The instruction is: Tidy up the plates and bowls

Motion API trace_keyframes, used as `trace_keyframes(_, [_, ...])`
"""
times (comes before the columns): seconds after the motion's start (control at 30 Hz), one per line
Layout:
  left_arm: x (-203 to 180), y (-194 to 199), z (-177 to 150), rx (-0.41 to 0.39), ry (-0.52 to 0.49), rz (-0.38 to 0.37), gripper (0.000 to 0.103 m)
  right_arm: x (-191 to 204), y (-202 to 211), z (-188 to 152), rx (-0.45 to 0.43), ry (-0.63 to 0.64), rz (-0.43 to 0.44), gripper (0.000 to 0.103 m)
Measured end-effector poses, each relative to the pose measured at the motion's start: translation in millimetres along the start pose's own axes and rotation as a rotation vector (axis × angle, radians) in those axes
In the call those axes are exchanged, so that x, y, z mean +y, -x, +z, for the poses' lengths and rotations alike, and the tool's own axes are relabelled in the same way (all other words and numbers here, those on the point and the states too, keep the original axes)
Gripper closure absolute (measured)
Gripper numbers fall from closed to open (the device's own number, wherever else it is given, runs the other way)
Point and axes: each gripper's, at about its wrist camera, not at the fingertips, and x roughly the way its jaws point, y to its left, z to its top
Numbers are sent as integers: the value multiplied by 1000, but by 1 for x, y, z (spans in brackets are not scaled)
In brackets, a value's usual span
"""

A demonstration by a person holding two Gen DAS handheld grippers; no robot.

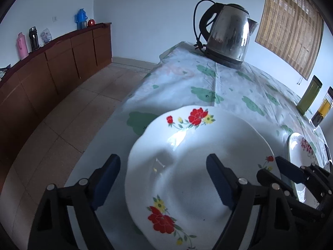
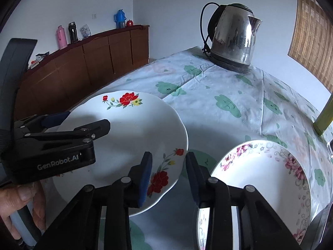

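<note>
A white plate with red flowers (image 1: 187,166) (image 2: 124,137) lies on the flowered tablecloth (image 1: 208,87). My left gripper (image 1: 163,177) (image 2: 83,120) stands open across its left rim, one finger over the plate, the other outside it. My right gripper (image 2: 168,166) (image 1: 276,166) is open too, though narrower. The plate's right rim sits between its blue pads, with a gap still showing. To the right lies a second white plate with pink flowers (image 2: 260,177) (image 1: 297,150), beside the right finger.
A steel electric kettle (image 1: 226,33) (image 2: 233,39) with its cord stands at the table's far end. A green container (image 1: 309,95) and a glass jar (image 1: 323,108) stand at the right. The table edge drops to the tiled floor on the left, before a wooden sideboard (image 1: 52,66). A hand (image 2: 20,204) holds the left gripper.
</note>
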Motion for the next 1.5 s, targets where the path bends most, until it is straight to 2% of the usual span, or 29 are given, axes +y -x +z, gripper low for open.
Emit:
trace_keyframes(0.07, [2, -5, -2, 27, 8, -17, 35, 4, 2, -4, 1, 9, 4, 69])
trace_keyframes(0.2, [1, -5, -3, 24, 4, -13, 35, 8, 2, -6, 2, 16, -12, 69])
trace_keyframes(0.33, [4, -5, -2, 21, 15, -10, 39, 5, 7, -9, 27, -29, 37, 69])
trace_keyframes(0.47, [4, -5, -2, 20, 19, -12, 39, -2, 5, -9, -2, -81, 70, 69])
trace_keyframes(0.6, [5, -6, -2, 18, 25, -12, 42, -2, 4, -9, -1, -79, 74, 69])
trace_keyframes(0.77, [9, -5, -2, 15, 39, -13, 45, -8, 5, -9, 1, -115, 134, 69])
trace_keyframes(0.97, [8, -5, -1, 17, 34, -5, 45, 4, 0, -7, -4, -45, 41, 70])
trace_keyframes(1.1, [7, -5, -1, 16, 28, 2, 45, 7, 0, -7, -1, -22, 9, 70])
trace_keyframes(1.23, [10, -3, -2, 8, 50, -15, 45, 7, 3, -9, -5, -23, 13, 70])
trace_keyframes(1.5, [2, 5, -3, -27, 19, -20, 45, -2, 8, -10, -26, -64, 32, 71])
